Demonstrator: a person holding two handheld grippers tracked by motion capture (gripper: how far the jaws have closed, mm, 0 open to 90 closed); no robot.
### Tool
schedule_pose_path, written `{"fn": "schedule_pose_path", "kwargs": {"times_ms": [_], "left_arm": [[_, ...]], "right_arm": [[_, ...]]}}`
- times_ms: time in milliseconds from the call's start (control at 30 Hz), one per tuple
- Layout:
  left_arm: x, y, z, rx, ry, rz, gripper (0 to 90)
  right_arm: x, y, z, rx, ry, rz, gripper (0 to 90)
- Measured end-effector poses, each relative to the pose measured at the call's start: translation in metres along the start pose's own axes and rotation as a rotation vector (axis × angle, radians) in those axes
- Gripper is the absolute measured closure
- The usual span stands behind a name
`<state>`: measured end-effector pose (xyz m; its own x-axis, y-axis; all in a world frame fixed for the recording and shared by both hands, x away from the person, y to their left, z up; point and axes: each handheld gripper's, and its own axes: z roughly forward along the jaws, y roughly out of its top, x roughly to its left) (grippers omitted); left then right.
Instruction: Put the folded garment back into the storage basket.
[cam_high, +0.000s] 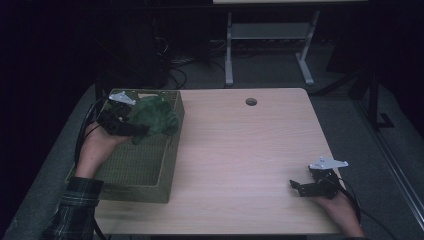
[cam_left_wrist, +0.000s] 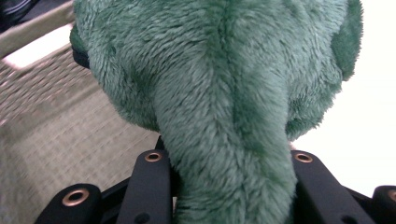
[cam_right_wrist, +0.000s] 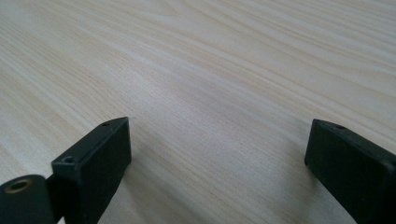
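At left of the frame, your left claw (cam_high: 131, 126) pinches a green plush (cam_high: 156, 116) by a narrow limb above the basket (cam_high: 150, 187). That soft limb could slip free, dropping it onto the rim. Your right claw (cam_high: 300, 187) rests wide open, empty, on the desk (cam_high: 240, 145) at lower right.

In the left gripper view, the green plush toy (cam_left_wrist: 224, 93) is cut off by the top and bottom edges, so its overall shape cannot be made out. The inner faces of the left gripper (cam_left_wrist: 229, 186) are hidden behind the plush. The woven basket (cam_left_wrist: 56, 130) beyond is blurred. In the high view, the near part of the plush is covered by the gripper, and the room behind the table (cam_high: 240, 150) is lost in darkness.
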<state>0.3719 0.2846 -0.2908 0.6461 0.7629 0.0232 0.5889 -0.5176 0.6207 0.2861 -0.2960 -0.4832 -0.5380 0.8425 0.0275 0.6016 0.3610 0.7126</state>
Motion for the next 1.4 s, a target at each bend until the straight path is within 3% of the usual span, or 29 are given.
{"fn": "schedule_pose_path", "kwargs": {"times_ms": [200,267,467,733,1000,1133,1167,1267,1400], "left_arm": [[0.016,-0.016,0.004,0.008,0.035,-0.06,65.1],[0.023,-0.027,0.012,0.025,0.058,-0.086,65.1],[0.038,-0.047,0.03,0.057,0.066,-0.14,65.2],[0.045,-0.063,0.051,0.096,0.057,-0.174,65.1],[0.05,-0.08,0.077,0.155,0.02,-0.206,64.8],[0.049,-0.079,0.08,0.171,0.018,-0.202,63.8],[0.049,-0.08,0.081,0.17,0.011,-0.214,63.1],[0.049,-0.08,0.084,0.199,0.025,-0.2,59.4],[0.049,-0.08,0.084,0.185,0.031,-0.199,46.2]], "right_arm": [[0.0,0.0,0.0,0.0,0.0,0.0,6.7],[0.0,0.0,0.0,0.0,0.0,0.0,6.7],[0.0,0.0,0.0,0.0,0.0,0.0,6.7],[0.0,0.0,0.0,0.0,0.0,0.0,6.7],[0.0,0.0,0.0,-0.001,-0.001,0.0,6.7],[0.0,0.0,0.0,-0.001,0.0,0.001,6.7],[0.0,0.0,0.0,0.0,0.0,0.001,6.7],[0.0,0.0,0.0,0.0,0.0,0.002,6.7],[0.0,0.0,0.0,-0.001,0.0,0.002,6.7]]}}
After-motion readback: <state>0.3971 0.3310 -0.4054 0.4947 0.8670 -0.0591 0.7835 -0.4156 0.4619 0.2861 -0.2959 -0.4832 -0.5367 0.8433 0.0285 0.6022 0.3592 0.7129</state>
